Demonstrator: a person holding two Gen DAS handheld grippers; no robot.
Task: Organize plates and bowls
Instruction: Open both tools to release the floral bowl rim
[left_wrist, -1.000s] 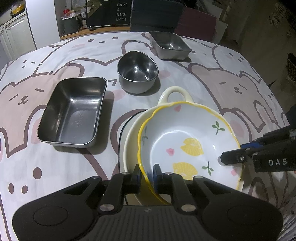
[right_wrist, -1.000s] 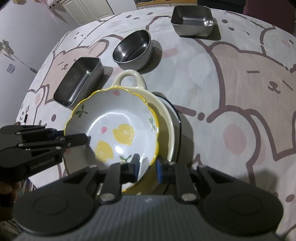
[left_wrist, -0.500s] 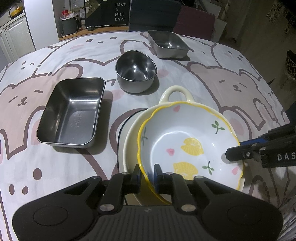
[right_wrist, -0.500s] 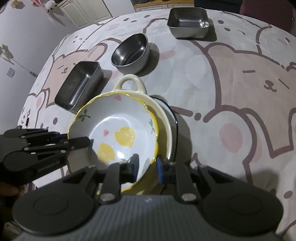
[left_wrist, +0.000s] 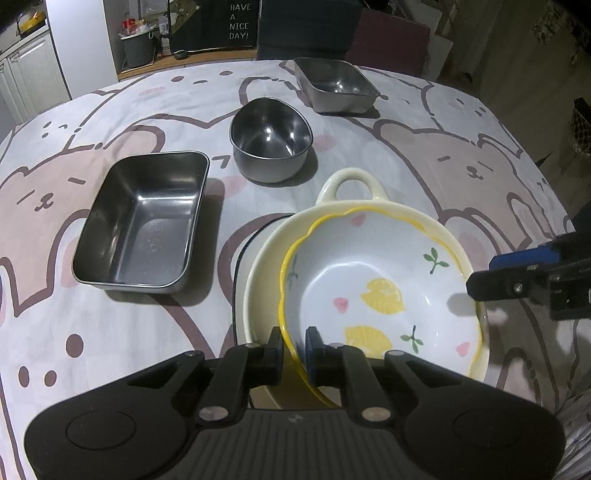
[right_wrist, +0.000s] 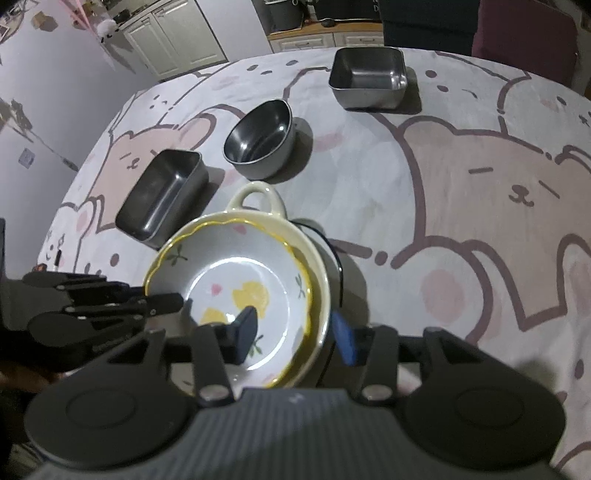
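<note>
Here the lemon bowl sits nested in the cream dish, which has a loop handle at its far side and rests on a dark-rimmed plate; only a sliver of that plate shows to the left. The stack stands on the bear-print cloth.

Left gripper: jaws nearly closed, pinching the yellow scalloped rim of the lemon bowl at its near edge, one finger outside the rim, one inside.

Right gripper: jaws spread wide. The dark finger hangs over the inside of the lemon bowl, the blue-padded one outside the cream dish's rim; neither pad plainly touches, so it grips nothing. In the left wrist view its fingers come in from the right at the bowl's edge.

Also on the cloth, beyond the stack:
- rectangular steel tray, to the left, just beside the plate, apart from it
- round steel bowl, behind the dish handle, near but not touching
- square steel tray, farthest back, well apart from the rest

All three steel pieces stand upright with nothing in them. A "HAVE A NICE DAY!" sign shows in the room behind.
</note>
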